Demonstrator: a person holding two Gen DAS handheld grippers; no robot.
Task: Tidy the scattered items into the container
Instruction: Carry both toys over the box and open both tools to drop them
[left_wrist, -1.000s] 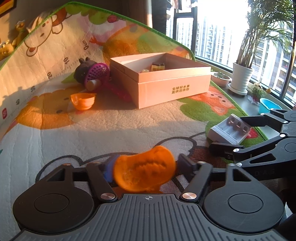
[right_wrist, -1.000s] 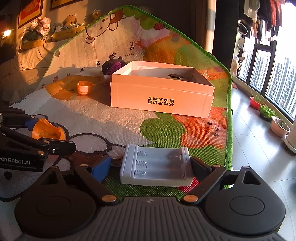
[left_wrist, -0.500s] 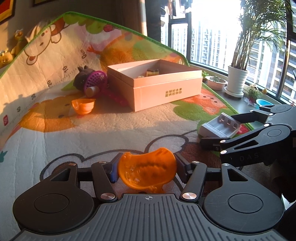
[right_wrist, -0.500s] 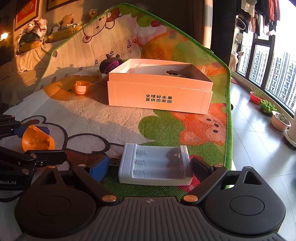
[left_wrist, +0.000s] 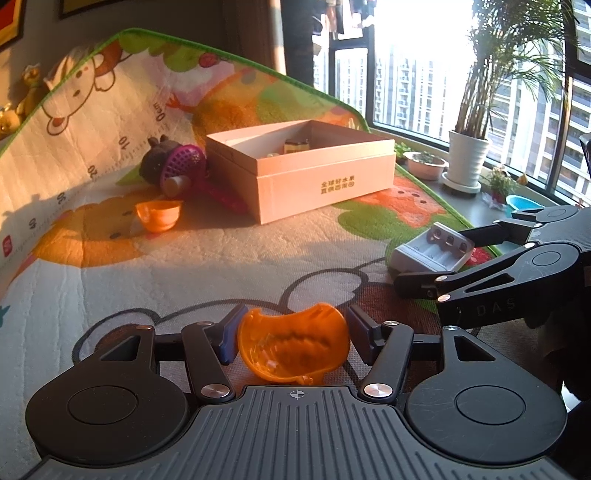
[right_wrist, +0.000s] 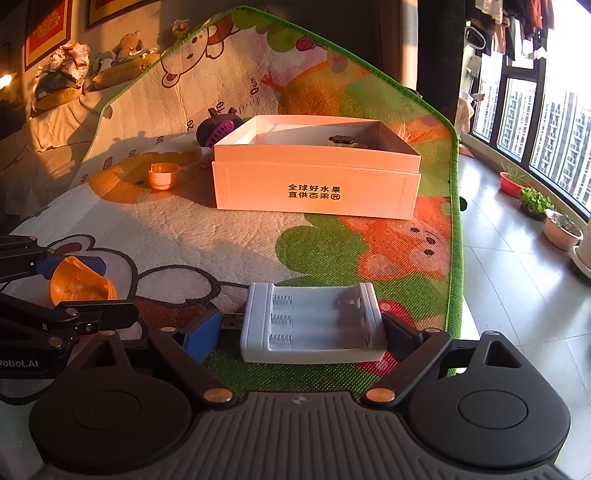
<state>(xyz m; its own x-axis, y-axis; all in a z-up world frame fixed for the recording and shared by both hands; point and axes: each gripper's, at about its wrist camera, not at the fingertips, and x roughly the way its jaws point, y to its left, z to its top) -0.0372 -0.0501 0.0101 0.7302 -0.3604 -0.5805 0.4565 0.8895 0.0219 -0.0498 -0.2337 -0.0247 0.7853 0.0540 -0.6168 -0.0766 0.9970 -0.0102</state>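
My left gripper (left_wrist: 291, 336) is shut on an orange toy bowl (left_wrist: 293, 345), held just above the play mat. My right gripper (right_wrist: 299, 332) is shut on a white battery charger (right_wrist: 312, 323), also low over the mat. The charger (left_wrist: 432, 251) and right gripper (left_wrist: 436, 264) show at the right of the left wrist view. The orange bowl (right_wrist: 79, 282) shows at the left of the right wrist view. The open pink box (right_wrist: 317, 173) (left_wrist: 310, 173) stands ahead on the mat with small items inside.
A second orange cup (left_wrist: 158, 215) (right_wrist: 162, 176) lies left of the box. A dark plush toy with a purple mesh ball (left_wrist: 173, 166) sits behind it. The mat's green edge (right_wrist: 456, 258) borders tiled floor with plant pots (right_wrist: 561, 232) by the window.
Both grippers have lifted and tilted a little with their loads; the box now sits slightly farther off in both views. The orange bowl has turned in the left jaws.
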